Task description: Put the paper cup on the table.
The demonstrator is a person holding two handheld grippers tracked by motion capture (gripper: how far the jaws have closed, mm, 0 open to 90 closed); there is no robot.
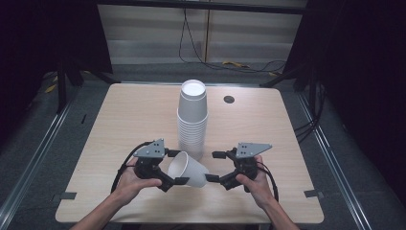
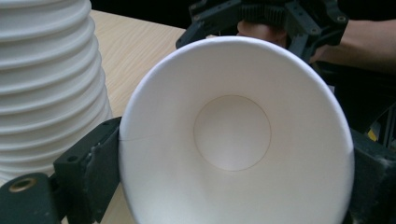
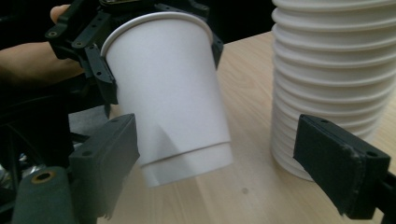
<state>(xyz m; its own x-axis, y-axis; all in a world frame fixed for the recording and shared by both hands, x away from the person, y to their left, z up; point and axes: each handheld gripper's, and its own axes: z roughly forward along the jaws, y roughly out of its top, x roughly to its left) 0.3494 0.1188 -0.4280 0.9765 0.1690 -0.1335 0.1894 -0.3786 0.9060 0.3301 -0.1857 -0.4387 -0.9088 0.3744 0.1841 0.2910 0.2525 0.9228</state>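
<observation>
- The left claw (image 1: pixel 176 173) grips 1 loose paper cup (image 1: pixel 187 169) by its rim, lying sideways just above the surface (image 1: pixel 124 115), beside the tall cup stack (image 1: pixel 192 120)
- The right claw (image 1: pixel 216 166) stands open around the cup's base, pads not pressing
- Step in hand, as I judge: handing the cup across
- Next move calls for closing the right claw on the base before the left lets go

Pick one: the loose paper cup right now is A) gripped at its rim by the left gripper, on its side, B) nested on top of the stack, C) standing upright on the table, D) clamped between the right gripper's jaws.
A: the left gripper has its jaws on either side of the paper cup at the rim, the cup lying sideways; the right gripper stands open around its base, one jaw well clear, beside the stack.
</observation>
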